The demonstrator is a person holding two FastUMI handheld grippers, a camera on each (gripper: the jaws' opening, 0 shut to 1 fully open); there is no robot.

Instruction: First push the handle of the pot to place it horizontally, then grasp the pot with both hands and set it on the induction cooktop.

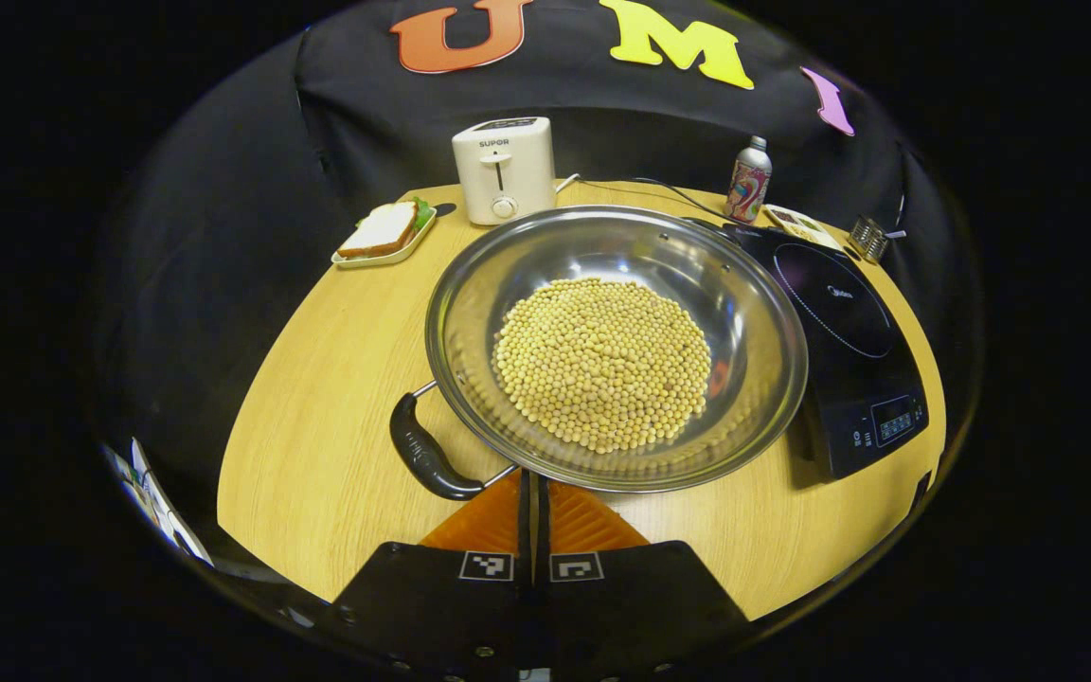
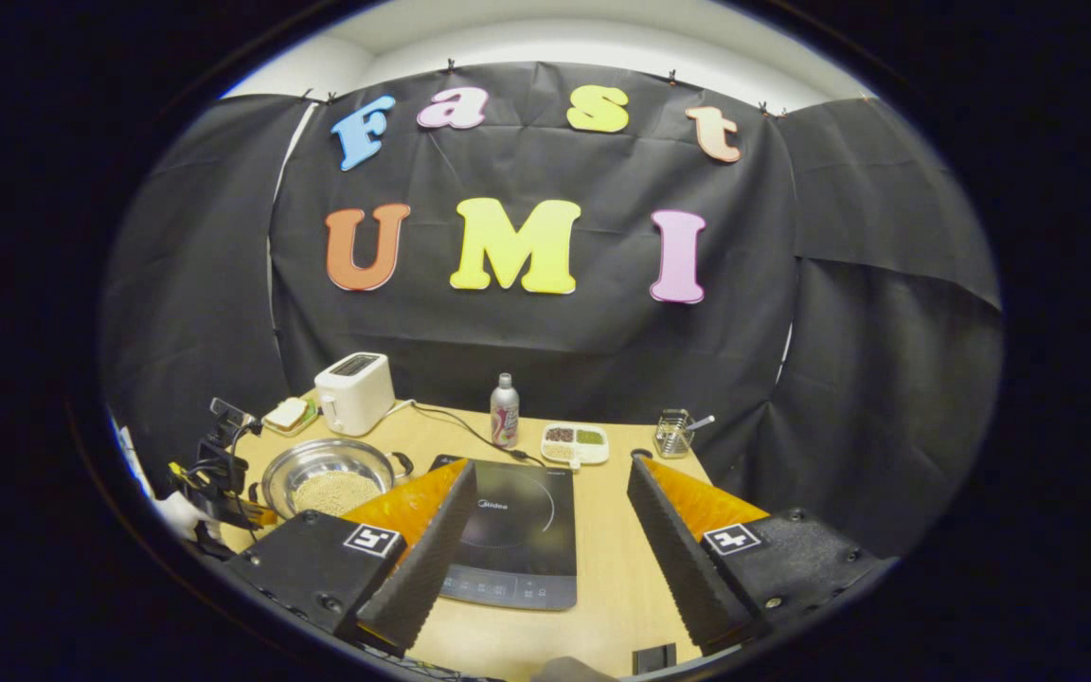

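Pot (image 1: 617, 350) round, shiny steel, heaped beans; left tool (image 1: 535, 493) pressed together, right tool (image 2: 545, 511) spread.

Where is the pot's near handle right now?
In the left gripper view, the black handle sits at the pot's lower-left rim, just left of the left gripper.

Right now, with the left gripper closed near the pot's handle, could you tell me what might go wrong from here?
The pot is shallow and heaped with beans; a hard shove on the handle could scatter them. Its far rim sits right by the induction cooktop, so turning the pot might knock it. The right gripper hangs open over the cooktop, well away from the pot, so a two-handed lift isn't ready.
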